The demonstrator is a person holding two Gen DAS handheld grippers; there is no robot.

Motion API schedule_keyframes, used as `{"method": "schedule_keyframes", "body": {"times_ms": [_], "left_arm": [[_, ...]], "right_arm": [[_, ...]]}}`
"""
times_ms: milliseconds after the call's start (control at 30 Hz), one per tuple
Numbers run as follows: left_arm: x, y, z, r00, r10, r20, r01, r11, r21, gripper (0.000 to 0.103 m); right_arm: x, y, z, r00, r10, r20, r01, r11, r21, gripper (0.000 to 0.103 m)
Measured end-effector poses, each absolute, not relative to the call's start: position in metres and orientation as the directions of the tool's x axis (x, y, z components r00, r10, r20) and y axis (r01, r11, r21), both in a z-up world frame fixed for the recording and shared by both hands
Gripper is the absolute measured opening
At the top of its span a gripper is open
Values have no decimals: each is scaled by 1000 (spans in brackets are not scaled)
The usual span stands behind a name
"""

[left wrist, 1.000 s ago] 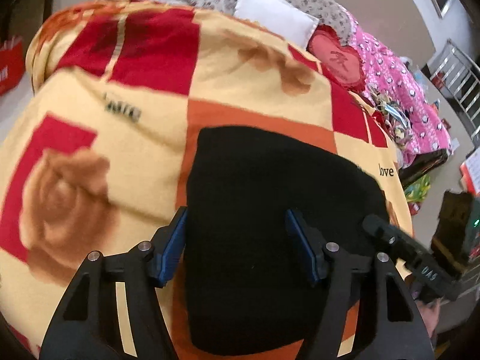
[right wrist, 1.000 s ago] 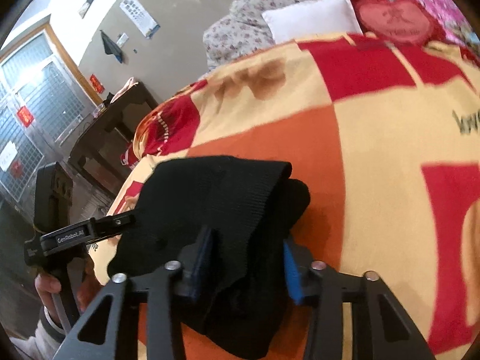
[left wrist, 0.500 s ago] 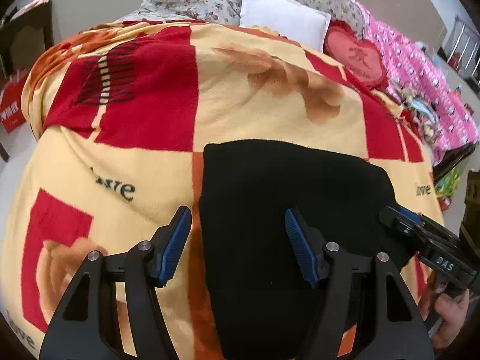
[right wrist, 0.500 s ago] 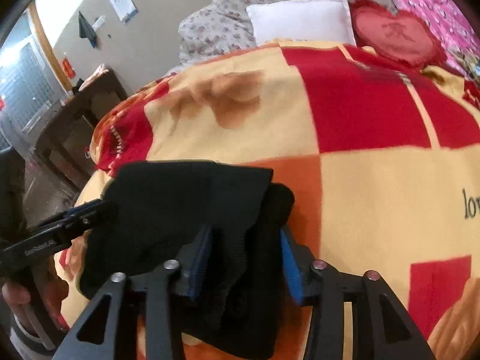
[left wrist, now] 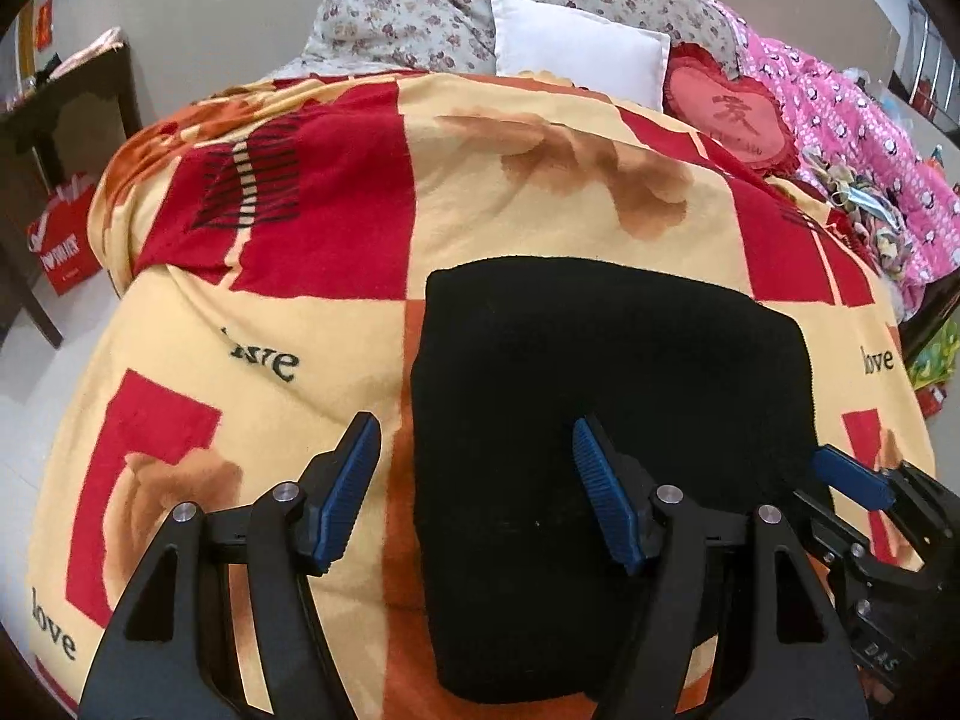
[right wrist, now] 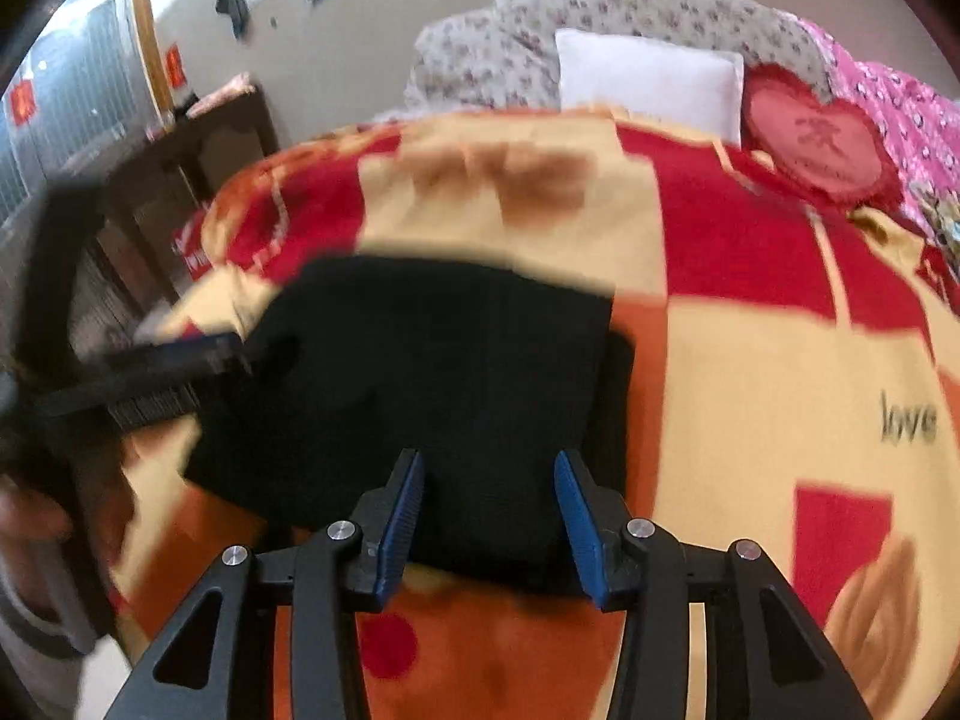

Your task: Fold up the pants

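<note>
Most of the folding looks done: the black pants (left wrist: 606, 420) lie as a compact rectangle on the checked blanket (left wrist: 336, 300), well short of the white pillow (left wrist: 576, 54). Left gripper (left wrist: 474, 492) and right gripper (right wrist: 489, 516) hover with fingers wide, holding nothing. No containers show.

Bed covered by red-and-yellow blanket (left wrist: 336, 324), folded black pants (left wrist: 600, 384) lying flat on it, white pillow (left wrist: 576, 54) and red heart cushion (left wrist: 732, 114) at the head

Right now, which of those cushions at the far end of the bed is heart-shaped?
The red cushion, with a character stitched on it. The white pillow beside it is plain and rectangular.
</note>
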State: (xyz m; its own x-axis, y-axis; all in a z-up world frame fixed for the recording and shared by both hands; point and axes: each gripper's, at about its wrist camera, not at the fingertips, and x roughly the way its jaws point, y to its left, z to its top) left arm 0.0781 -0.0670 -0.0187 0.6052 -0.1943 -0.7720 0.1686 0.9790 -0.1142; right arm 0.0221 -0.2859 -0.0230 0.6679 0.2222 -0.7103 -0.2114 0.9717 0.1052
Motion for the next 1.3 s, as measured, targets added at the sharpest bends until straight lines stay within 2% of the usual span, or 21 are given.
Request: {"method": "schedule_keyframes", "body": {"times_ms": [200, 400, 567, 933, 1300], "left_arm": [[67, -71, -14, 632, -152, -760, 155, 986, -68, 67], [50, -69, -9, 650, -133, -748, 140, 989, -54, 67], [36, -68, -5, 660, -122, -741, 134, 990, -44, 67], [4, -71, 10, 708, -103, -699, 117, 993, -27, 67], [-14, -72, 15, 717, -79, -692, 114, 994, 4, 67]], "right_arm": [[20, -294, -3, 668, 259, -698, -202, 965, 164, 44], [32, -288, -10, 675, 173, -718, -152, 984, 94, 44], [31, -293, -12, 665, 180, -725, -131, 984, 124, 44], [-4, -290, 16, 720, 212, -661, -150, 977, 150, 45], [-18, -285, 24, 726, 222, -651, -160, 975, 153, 45]]}}
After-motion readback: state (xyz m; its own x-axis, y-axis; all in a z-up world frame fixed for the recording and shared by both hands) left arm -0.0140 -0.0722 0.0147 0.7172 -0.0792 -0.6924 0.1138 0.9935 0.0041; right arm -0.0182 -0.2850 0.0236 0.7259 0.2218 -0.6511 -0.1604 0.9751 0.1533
